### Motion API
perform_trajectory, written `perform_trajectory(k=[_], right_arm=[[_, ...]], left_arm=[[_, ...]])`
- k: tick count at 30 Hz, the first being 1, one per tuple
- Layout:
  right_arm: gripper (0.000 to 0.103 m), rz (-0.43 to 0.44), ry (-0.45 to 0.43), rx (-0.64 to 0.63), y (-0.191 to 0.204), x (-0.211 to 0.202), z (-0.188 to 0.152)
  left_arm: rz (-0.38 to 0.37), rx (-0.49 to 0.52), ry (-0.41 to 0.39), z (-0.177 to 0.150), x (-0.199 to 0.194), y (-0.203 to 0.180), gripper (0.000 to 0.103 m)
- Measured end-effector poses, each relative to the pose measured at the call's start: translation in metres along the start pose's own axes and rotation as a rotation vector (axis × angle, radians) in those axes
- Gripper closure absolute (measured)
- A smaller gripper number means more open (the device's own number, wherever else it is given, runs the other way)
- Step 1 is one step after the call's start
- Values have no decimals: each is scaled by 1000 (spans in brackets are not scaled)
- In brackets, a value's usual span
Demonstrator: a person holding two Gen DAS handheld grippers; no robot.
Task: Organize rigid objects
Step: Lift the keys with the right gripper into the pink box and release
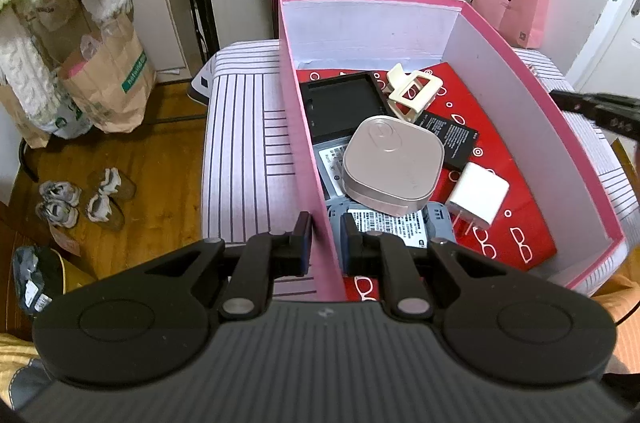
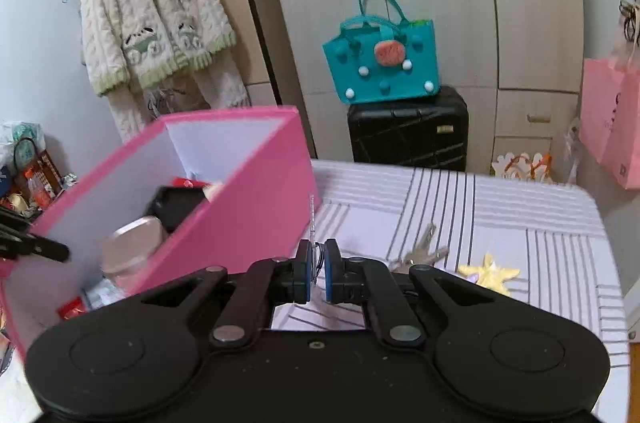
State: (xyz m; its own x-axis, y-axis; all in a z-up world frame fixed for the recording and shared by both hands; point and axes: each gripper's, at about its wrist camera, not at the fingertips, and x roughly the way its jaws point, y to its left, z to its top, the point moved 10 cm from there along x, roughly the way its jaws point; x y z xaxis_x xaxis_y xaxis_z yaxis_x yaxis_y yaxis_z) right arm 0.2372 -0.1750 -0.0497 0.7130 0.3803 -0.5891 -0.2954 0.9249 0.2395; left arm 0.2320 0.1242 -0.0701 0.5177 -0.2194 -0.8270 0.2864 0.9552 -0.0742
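Observation:
A pink box (image 1: 532, 95) with white inner walls stands on the striped tablecloth. It holds a rose-gold square case (image 1: 394, 163), a cream hair claw (image 1: 412, 91), a black tray (image 1: 340, 99), a black battery (image 1: 452, 139), a white charger plug (image 1: 478, 193) and a grey labelled device (image 1: 396, 227). My left gripper (image 1: 326, 247) is shut on the box's near left wall. My right gripper (image 2: 317, 271) is shut on a thin clear plastic tag (image 2: 312, 219), held edge-on with a wire ring at its base. Keys (image 2: 420, 251) and a yellow star charm (image 2: 490, 273) sit just right of it; whether they are linked to the tag is unclear.
The pink box (image 2: 248, 199) is left of my right gripper, whose fingers (image 1: 596, 107) show past the box's right wall. A teal felt bag (image 2: 382, 63) sits on a black suitcase (image 2: 408, 131) behind the table. A pink paper bag (image 2: 612, 119) hangs at the right.

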Motion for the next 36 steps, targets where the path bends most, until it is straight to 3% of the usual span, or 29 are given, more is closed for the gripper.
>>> perform_trajectory(k=[9,16,27,36], right_arm=[[95,36,-86,-67,43,-51,62],[95,169,-83,-93,86,-59,96],[95,352,78,-83,128,6,74],[95,370,216,-118,144,77,67]], left_arm=[[1,39,45,1,1,0,91],[10,67,63,1,1,-1,91],[6,68,104,2,1,-2,92],[-1,60,106,0,0,-1,91]])
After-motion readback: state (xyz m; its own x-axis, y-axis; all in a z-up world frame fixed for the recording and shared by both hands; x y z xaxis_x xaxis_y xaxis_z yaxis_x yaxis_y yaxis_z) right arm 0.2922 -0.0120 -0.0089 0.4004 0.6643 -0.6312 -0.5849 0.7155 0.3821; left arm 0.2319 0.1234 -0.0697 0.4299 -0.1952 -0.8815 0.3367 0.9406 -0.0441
